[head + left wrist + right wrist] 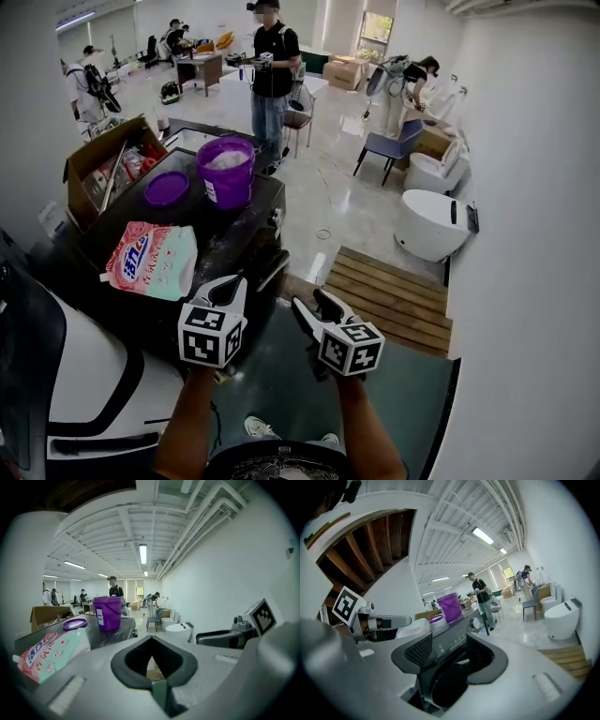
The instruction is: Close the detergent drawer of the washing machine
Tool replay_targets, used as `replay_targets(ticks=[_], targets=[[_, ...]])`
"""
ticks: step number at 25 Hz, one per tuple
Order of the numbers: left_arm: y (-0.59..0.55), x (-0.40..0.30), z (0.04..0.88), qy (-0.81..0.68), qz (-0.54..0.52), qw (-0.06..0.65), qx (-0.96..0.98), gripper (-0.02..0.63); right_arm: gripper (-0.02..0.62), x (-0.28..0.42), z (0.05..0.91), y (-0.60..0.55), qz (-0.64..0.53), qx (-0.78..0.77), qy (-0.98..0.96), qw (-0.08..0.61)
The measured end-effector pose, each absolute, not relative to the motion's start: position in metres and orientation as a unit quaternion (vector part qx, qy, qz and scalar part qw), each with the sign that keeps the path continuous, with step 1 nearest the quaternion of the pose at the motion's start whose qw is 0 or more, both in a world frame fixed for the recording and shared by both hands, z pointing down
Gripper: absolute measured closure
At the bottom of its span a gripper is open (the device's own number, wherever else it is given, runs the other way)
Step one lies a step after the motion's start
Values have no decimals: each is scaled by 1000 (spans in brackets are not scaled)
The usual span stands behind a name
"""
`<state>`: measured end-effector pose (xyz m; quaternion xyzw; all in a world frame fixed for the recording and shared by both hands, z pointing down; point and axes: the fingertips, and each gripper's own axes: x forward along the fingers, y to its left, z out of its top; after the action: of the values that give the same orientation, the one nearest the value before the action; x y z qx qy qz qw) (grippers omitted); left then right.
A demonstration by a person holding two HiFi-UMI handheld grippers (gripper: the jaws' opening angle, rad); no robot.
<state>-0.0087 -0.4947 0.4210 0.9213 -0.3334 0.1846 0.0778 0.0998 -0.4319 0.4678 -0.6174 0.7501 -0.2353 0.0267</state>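
Observation:
The dark washing machine [239, 239] stands at the left in the head view. A dark bar, its detergent drawer [273, 269], juts out of the front at the near corner. Both grippers hover side by side just in front of it, touching nothing. My left gripper [226, 290] has its fingertips together and holds nothing. My right gripper [315, 306] is open and empty. In the right gripper view the machine's control panel [451, 638] shows between the spread jaws of my right gripper [450, 656]. The left gripper [151, 641] points over the machine's top.
On the machine's top stand a purple bucket [227, 172], its lid [167, 187] and a detergent bag [150, 261]. A cardboard box [97, 167] sits behind. A wooden platform [392, 296] and a white toilet [429, 225] lie to the right. A person [273, 80] stands beyond.

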Motion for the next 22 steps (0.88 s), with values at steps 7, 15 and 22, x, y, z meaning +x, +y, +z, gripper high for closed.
replay_targets(ticks=[7, 15, 22], targets=[[-472, 47, 389, -310, 157, 60, 936, 604, 421, 174, 416, -387, -184, -682, 708, 3], [-432, 106, 364, -277, 143, 55, 949, 604, 443, 238, 376, -333, -149, -718, 679, -30], [-396, 142, 354, -261, 146, 39, 954, 604, 500, 273, 357, -298, -120, -728, 674, -40]])
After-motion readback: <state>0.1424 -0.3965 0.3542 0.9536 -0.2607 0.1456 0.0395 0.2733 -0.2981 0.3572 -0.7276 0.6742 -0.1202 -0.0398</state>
